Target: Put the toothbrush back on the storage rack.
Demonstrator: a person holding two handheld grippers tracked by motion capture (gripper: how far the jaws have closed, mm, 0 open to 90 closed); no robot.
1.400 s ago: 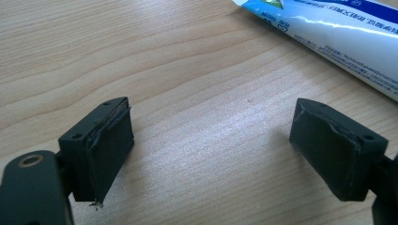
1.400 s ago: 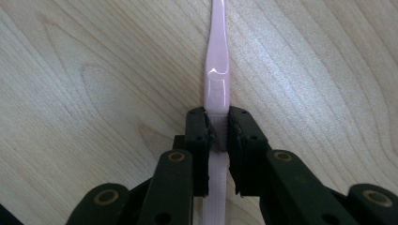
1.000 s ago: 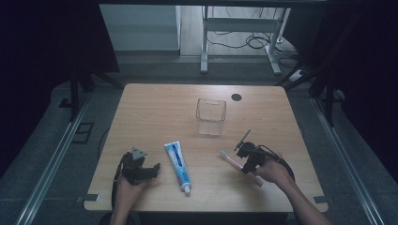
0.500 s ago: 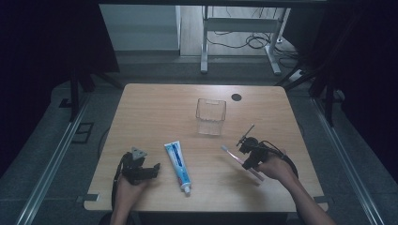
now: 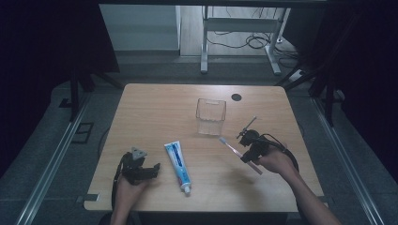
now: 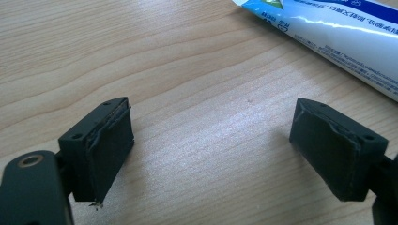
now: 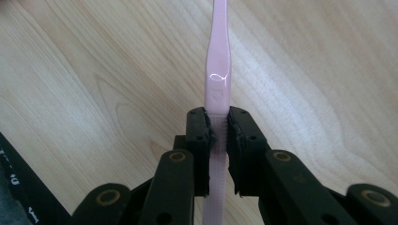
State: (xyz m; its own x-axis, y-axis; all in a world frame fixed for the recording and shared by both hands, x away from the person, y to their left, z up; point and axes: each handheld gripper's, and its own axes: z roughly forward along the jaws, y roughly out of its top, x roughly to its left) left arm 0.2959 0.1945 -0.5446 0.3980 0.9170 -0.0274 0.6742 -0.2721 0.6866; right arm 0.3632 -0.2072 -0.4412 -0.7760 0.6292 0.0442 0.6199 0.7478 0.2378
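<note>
Firmly pinched in the jaws of the right gripper point(image 7: 217, 136), the pink toothbrush point(image 7: 217, 75) runs straight ahead, bristle end aimed toward the clear cup point(image 5: 210, 116) just beyond it. Left gripper point(image 6: 211, 150) rests on the table point(image 5: 155, 108), jaws spread, beside the toothpaste tube point(image 5: 178, 161).

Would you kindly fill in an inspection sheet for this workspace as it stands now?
Surface: wooden table, round hole near far edge.
Job's things: pink toothbrush in right tool, off the table; clear cup upright; toothpaste tube lying flat.
Clutter: nothing seen.
Grippers: right tool shut on toothbrush handle; left tool open, holding nothing, beside the tube.
Cables: one trails from each tool; more cables on floor beyond.
Surroundings: metal frame legs, dark curtains.
</note>
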